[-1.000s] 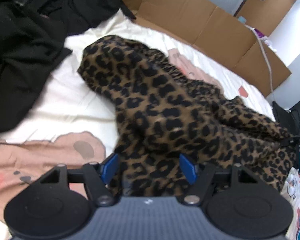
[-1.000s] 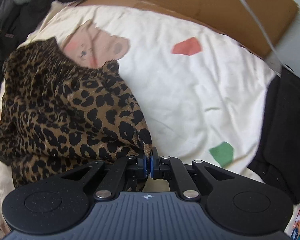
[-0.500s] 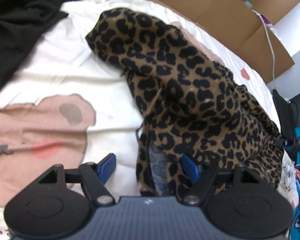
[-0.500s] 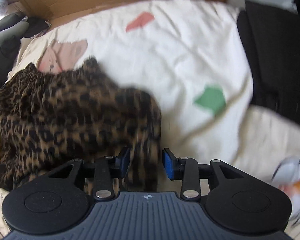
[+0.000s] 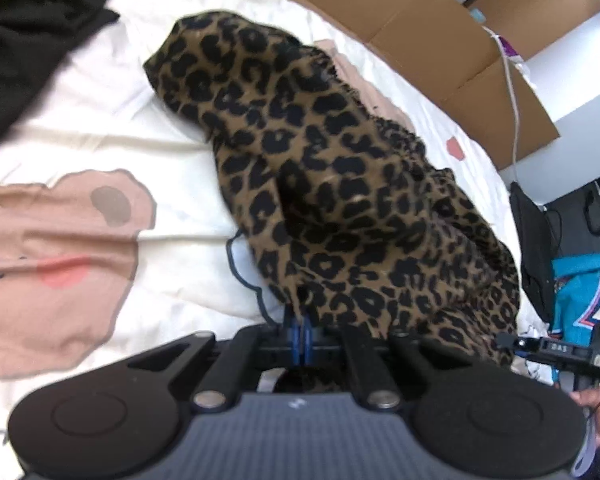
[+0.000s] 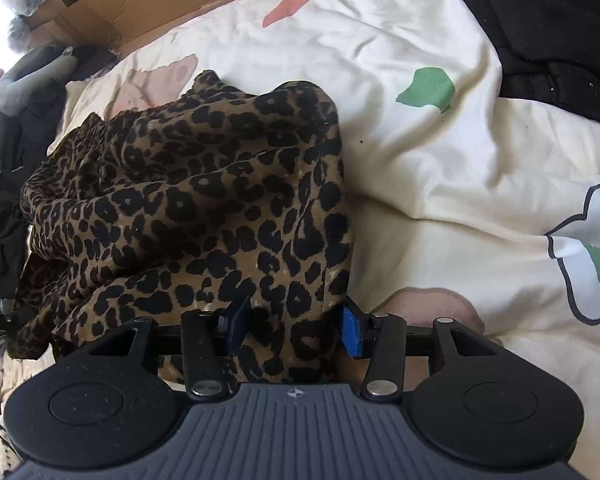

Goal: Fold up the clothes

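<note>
The quilt [image 5: 100,128], cream with cartoon prints, spreads under and ahead of both tongs and serves as the folding surface. Cardboard [image 5: 412,20] lines its far edge, and black clothes [image 6: 548,20] lie far right of the right tongs, likely waiting their turn.

The leopard garment [image 5: 340,200] is heaped in the middle, running away from the left tongs [image 5: 302,336] and lying left of and between the fingers of the right tongs [image 6: 292,326]. It is bunched, not flat, so folding looks barely begun.

The left tongs have just snapped closed and are clenched on the garment's near edge, the blue pads pressed together with cloth pinched there, probably to lift or drag that edge out straight. A thin dark cord [image 5: 240,264] loops just beyond them.

The right tongs have been opening; their pads stand apart with leopard cloth lying loose between them, released, perhaps to regrip elsewhere.
</note>
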The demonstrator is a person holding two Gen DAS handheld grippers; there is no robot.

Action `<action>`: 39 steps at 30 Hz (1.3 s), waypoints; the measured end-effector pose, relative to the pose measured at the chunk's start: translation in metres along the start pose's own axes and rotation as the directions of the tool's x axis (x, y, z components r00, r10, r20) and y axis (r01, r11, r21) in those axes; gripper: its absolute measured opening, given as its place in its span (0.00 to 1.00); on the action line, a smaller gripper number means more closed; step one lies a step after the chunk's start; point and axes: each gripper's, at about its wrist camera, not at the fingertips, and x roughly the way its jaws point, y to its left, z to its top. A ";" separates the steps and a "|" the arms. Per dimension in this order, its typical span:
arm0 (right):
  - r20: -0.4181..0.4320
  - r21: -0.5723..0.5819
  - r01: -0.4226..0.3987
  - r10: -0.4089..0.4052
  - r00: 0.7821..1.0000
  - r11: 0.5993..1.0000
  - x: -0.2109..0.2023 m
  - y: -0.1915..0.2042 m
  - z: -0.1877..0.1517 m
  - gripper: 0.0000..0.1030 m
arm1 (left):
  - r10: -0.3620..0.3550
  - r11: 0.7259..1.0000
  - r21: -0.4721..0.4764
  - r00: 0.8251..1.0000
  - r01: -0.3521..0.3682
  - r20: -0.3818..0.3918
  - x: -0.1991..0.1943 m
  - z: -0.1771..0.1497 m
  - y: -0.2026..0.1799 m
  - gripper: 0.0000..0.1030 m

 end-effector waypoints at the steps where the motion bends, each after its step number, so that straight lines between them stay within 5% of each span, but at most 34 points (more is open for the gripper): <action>1: 0.000 0.019 -0.011 0.011 1.000 1.000 0.001 -0.001 -0.002 0.49 | 0.003 1.000 0.000 1.000 -0.003 0.006 -0.005 -0.001 -0.003 0.03; 2: -0.005 0.024 -0.019 0.019 1.000 1.000 0.002 -0.002 -0.005 0.36 | 0.009 1.000 0.001 1.000 -0.009 0.017 -0.010 -0.001 -0.006 0.03; 3: -0.016 0.010 -0.015 0.015 1.000 1.000 0.003 -0.001 -0.007 0.12 | 0.019 1.000 0.002 0.999 -0.019 0.028 -0.014 -0.003 -0.008 0.02; 4: -0.028 -0.005 -0.012 0.012 1.000 1.000 0.003 0.000 -0.010 0.03 | 0.028 1.000 -0.002 0.999 -0.028 0.033 -0.018 -0.004 -0.009 0.02; 14: 0.004 -0.052 0.087 -0.086 0.996 0.995 -0.044 -0.002 -0.004 0.00 | 0.047 0.998 0.039 0.999 -0.048 0.019 -0.048 -0.022 -0.037 0.02; 25: 0.100 -0.106 0.164 -0.153 0.983 0.981 -0.112 -0.010 0.021 0.00 | -0.037 0.990 0.133 0.999 0.040 -0.028 -0.081 -0.031 -0.067 0.02; 33: 0.094 -0.077 0.232 -0.224 0.970 0.970 -0.111 -0.026 0.025 0.00 | -0.072 0.980 0.176 0.992 0.089 -0.104 -0.076 -0.032 -0.068 0.04; 39: 0.055 -0.034 0.282 -0.280 0.959 0.959 -0.092 -0.048 0.016 0.00 | -0.008 0.982 0.187 0.993 0.030 -0.119 -0.078 -0.016 -0.038 0.06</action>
